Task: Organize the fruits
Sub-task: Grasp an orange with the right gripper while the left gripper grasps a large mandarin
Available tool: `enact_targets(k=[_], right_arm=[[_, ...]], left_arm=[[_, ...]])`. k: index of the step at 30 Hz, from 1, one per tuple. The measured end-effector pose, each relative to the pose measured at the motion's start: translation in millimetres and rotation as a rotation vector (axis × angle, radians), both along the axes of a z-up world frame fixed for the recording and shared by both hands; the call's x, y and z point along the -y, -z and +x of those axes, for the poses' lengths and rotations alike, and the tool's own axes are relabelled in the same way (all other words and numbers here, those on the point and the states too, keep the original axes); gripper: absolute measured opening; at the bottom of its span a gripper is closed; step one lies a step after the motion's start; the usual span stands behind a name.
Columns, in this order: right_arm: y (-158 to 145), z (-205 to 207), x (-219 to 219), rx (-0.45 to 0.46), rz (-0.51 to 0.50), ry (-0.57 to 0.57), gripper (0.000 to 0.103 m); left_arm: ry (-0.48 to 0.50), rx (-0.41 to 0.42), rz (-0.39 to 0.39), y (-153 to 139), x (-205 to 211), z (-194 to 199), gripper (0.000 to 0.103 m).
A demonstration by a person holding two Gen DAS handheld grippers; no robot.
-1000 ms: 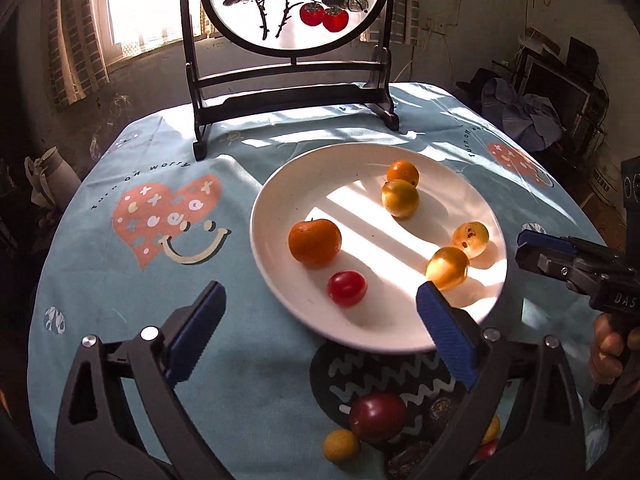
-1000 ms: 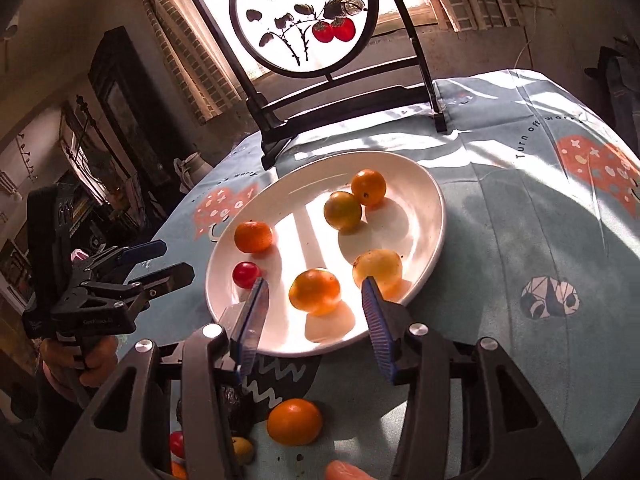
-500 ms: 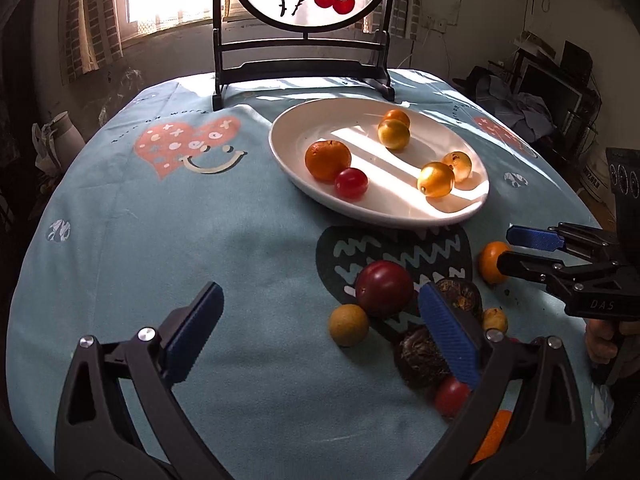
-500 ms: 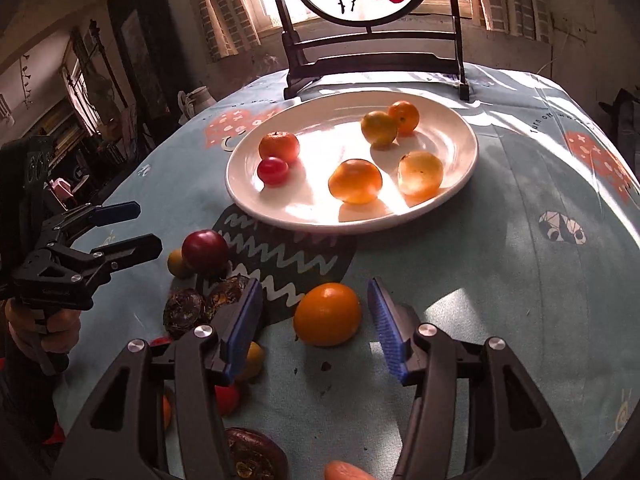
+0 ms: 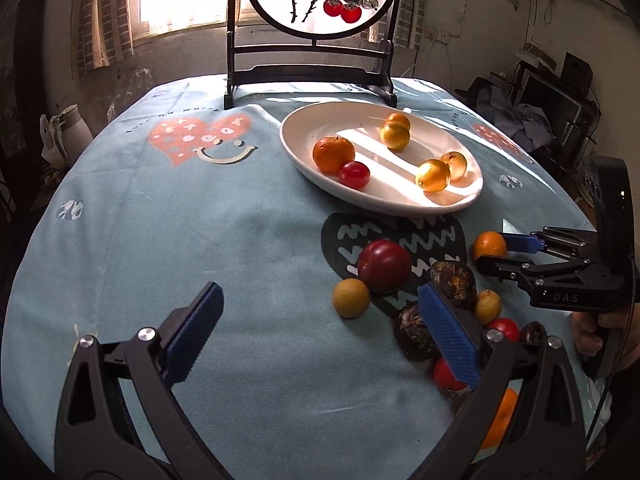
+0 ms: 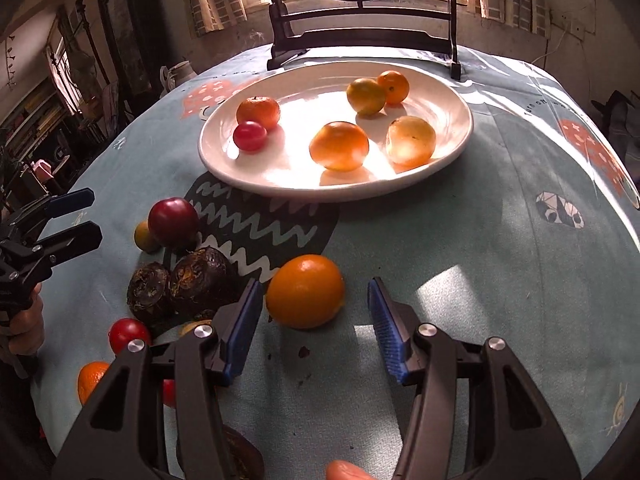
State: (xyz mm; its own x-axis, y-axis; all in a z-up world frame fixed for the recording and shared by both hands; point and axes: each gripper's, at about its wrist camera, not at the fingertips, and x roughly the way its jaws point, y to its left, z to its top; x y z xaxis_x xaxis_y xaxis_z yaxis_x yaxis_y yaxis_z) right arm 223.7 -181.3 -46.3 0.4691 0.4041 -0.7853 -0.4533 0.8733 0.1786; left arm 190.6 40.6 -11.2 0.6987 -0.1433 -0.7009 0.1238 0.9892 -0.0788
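The left gripper hangs spread and empty over bare cloth toward the table's near edge. The right gripper, jaws apart, brackets the loose orange near that edge, short of the plate. Next, probably: close, lift, carry it there.

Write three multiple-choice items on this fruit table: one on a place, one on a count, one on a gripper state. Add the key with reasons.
1. Where is the big orange?
A. on the plate
B. on the cloth between the right gripper fingers
C. in the left gripper

2. How many fruits lie on the white plate?
A. three
B. six
C. nine

3. The right gripper is
A. open
B. shut on the orange
C. out of view

Key: B, the orange rests on the tablecloth between the blue pads; B, six show on the plate; A, gaps remain beside the orange.
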Motion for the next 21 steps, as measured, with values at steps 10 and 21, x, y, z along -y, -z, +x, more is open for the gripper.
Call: enact_targets(k=[10,21], right_arm=[[-2,-7,-9,0.055,-0.041,-0.043,0.039],[-9,-1,11,0.025,0.082,0.057,0.039]], left_arm=[[0.097,0.069,0.052,-7,18,-24,0.1],[0.337,0.061,-0.019,1,46,-70,0.098]])
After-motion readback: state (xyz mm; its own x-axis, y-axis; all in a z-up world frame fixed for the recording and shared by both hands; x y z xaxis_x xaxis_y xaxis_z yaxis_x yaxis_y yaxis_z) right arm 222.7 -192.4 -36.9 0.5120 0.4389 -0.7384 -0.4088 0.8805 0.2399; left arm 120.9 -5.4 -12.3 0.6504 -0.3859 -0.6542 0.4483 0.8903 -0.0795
